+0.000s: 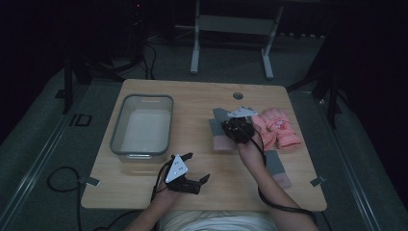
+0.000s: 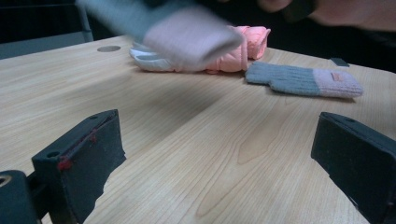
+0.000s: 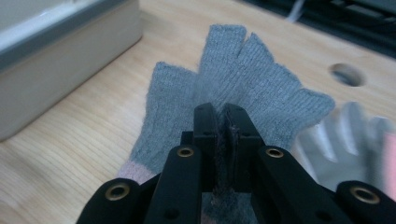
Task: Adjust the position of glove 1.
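The right gripper (image 3: 223,116) is clenched on a grey glove (image 3: 233,88), lifting it just right of the bin (image 1: 142,126), probably to drop it in, while the left gripper (image 1: 192,168) waits released.

On the wooden table (image 1: 202,96) – a grey plastic bin (image 1: 142,125) at left, pink gloves (image 1: 279,127) at right, 1 grey-pink glove (image 1: 278,168) lying flat nearby.
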Demonstrator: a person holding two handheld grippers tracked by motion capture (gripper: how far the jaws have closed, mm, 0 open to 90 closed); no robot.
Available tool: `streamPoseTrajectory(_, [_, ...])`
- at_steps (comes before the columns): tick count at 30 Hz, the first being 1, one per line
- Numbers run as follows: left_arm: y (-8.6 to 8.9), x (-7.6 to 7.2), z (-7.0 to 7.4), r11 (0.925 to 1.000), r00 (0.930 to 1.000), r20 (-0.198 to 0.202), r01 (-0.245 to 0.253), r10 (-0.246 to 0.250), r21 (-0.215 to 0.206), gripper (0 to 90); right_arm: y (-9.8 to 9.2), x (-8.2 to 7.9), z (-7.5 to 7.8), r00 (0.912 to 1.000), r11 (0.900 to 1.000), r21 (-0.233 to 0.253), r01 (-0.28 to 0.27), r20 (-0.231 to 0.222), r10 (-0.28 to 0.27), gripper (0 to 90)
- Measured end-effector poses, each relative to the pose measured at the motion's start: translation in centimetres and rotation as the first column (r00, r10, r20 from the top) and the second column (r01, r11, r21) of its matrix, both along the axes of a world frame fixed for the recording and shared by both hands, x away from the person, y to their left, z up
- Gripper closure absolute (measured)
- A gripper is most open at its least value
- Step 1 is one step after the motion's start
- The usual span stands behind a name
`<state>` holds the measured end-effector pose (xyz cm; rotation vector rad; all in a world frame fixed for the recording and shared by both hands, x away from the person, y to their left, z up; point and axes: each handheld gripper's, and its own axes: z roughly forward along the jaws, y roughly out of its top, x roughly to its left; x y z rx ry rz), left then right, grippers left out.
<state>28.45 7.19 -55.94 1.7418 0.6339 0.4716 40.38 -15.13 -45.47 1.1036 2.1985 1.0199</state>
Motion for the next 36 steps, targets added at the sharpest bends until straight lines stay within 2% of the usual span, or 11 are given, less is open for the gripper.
streamPoseTrajectory(4, [0.0, 0.0, 0.0, 1.0000, 1.0000, 0.000, -0.001, 0.001, 0.002, 1.9, -0.5, -2.7, 0.8, 0.9988, 0.999, -0.008, 0.043, 0.025, -0.042, 84.7])
streamPoseTrajectory(7, [0.0, 0.0, 0.0, 1.0000, 1.0000, 0.002, -0.002, 0.001, 0.003, 1.9, -0.6, -4.2, 0.5, 0.9981, 0.998, 0.003, 0.060, 0.013, -0.060, 84.7])
streamPoseTrajectory(11, [0.0, 0.0, 0.0, 1.0000, 1.0000, 0.002, -0.002, 0.002, 0.002, 1.9, -0.3, -5.8, -0.8, 0.9969, 0.997, 0.006, 0.077, -0.017, -0.077, 84.7])
streamPoseTrajectory(12, [0.0, 0.0, 0.0, 1.0000, 1.0000, 0.002, -0.002, 0.002, 0.002, 1.9, 0.0, -6.2, -1.4, 0.9964, 0.997, -0.008, 0.083, -0.014, -0.083, 84.7])
streamPoseTrajectory(15, [0.0, 0.0, 0.0, 1.0000, 1.0000, 0.002, -0.001, 0.001, 0.000, 1.9, 0.3, -6.7, -2.9, 0.9948, 0.995, -0.014, 0.095, -0.035, -0.096, 84.6])
streamPoseTrajectory(17, [0.0, 0.0, 0.0, 1.0000, 1.0000, 0.005, -0.001, 0.001, 0.005, 1.9, 0.2, -6.9, -4.0, 0.9923, 0.995, 0.012, 0.096, -0.080, -0.095, 84.6])
streamPoseTrajectory(21, [0.0, 0.0, 0.0, 1.0000, 1.0000, 0.002, 0.000, 0.000, 0.003, 1.9, 0.7, -7.4, -6.0, 0.9887, 0.995, -0.014, 0.095, -0.115, -0.096, 84.5])
streamPoseTrajectory(23, [0.0, 0.0, 0.0, 1.0000, 1.0000, 0.004, 0.000, 0.000, 0.004, 1.9, 0.8, -7.4, -6.6, 0.9883, 0.995, -0.027, 0.097, -0.115, -0.100, 84.3])
streamPoseTrajectory(29, [0.0, 0.0, 0.0, 1.0000, 1.0000, 0.000, -0.002, 0.002, 0.001, 1.9, 0.7, -6.9, -7.5, 0.9836, 0.993, -0.018, 0.114, -0.139, -0.116, 83.9])
streamPoseTrajectory(33, [0.0, 0.0, 0.0, 1.0000, 1.0000, 0.002, -0.002, 0.002, 0.003, 1.9, 0.8, -6.5, -8.4, 0.9830, 0.995, -0.026, 0.101, -0.152, -0.103, 83.4])
streamPoseTrajectory(36, [0.0, 0.0, 0.0, 1.0000, 1.0000, 0.003, -0.003, 0.003, 0.003, 1.9, 0.7, -6.2, -9.2, 0.9852, 0.997, -0.016, 0.075, -0.153, -0.077, 77.6])
